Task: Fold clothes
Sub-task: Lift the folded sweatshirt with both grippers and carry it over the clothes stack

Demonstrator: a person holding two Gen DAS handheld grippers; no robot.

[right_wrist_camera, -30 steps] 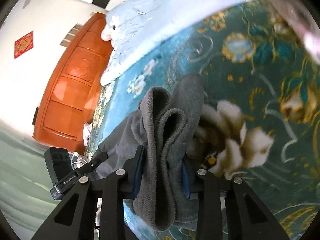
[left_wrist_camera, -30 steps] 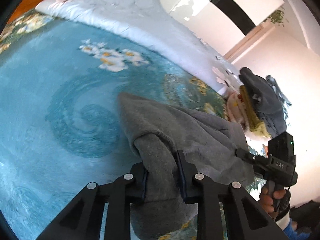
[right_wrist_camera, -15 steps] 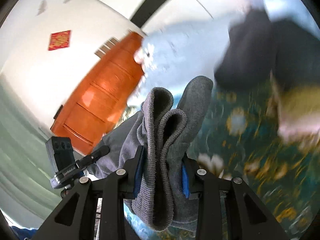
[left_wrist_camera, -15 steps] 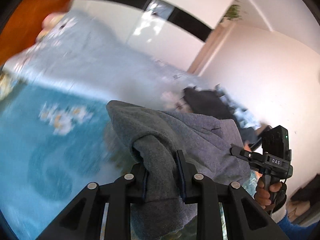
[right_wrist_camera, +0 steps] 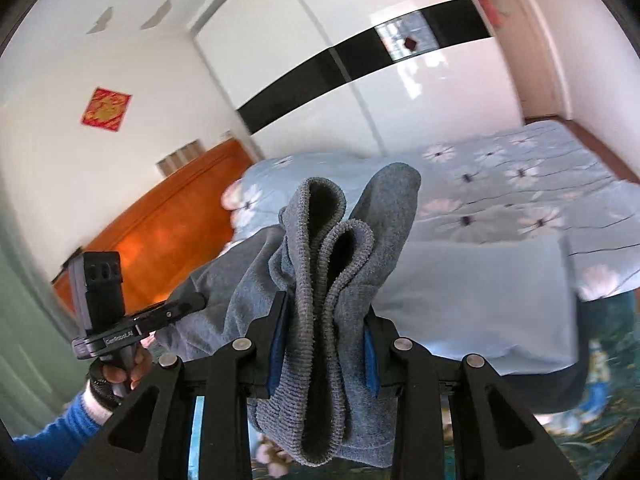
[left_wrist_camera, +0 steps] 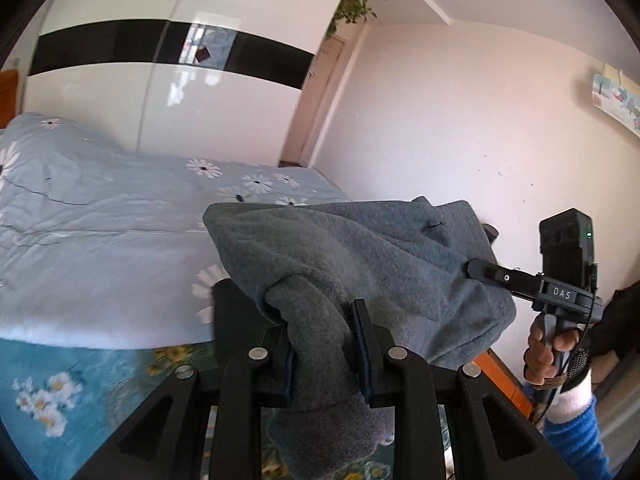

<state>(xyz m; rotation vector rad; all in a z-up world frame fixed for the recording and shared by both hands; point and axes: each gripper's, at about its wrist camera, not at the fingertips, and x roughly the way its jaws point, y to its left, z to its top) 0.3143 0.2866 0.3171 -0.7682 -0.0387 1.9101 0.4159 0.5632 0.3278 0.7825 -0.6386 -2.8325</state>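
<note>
A grey knit garment (left_wrist_camera: pixel 360 264) hangs in the air between both grippers, lifted above the bed. My left gripper (left_wrist_camera: pixel 322 344) is shut on a bunched fold of it. My right gripper (right_wrist_camera: pixel 324 332) is shut on its ribbed hem (right_wrist_camera: pixel 320 280), which is folded in several layers between the jaws. In the left wrist view the right gripper (left_wrist_camera: pixel 496 274) shows at the garment's far edge. In the right wrist view the left gripper (right_wrist_camera: pixel 176 308) shows at the left, held by a hand.
A light blue quilt with white daisies (left_wrist_camera: pixel 100 232) lies on the bed beyond the garment. The teal floral bedspread (left_wrist_camera: pixel 60 392) lies below. A white wardrobe with a black band (left_wrist_camera: pixel 168 80) stands behind. An orange wooden headboard (right_wrist_camera: pixel 160 240) is at the left.
Both grippers have lifted the grey garment up off the bedspread, and the views have tilted from the bed surface up toward the wardrobe and walls. Both grips on the cloth are unchanged.
</note>
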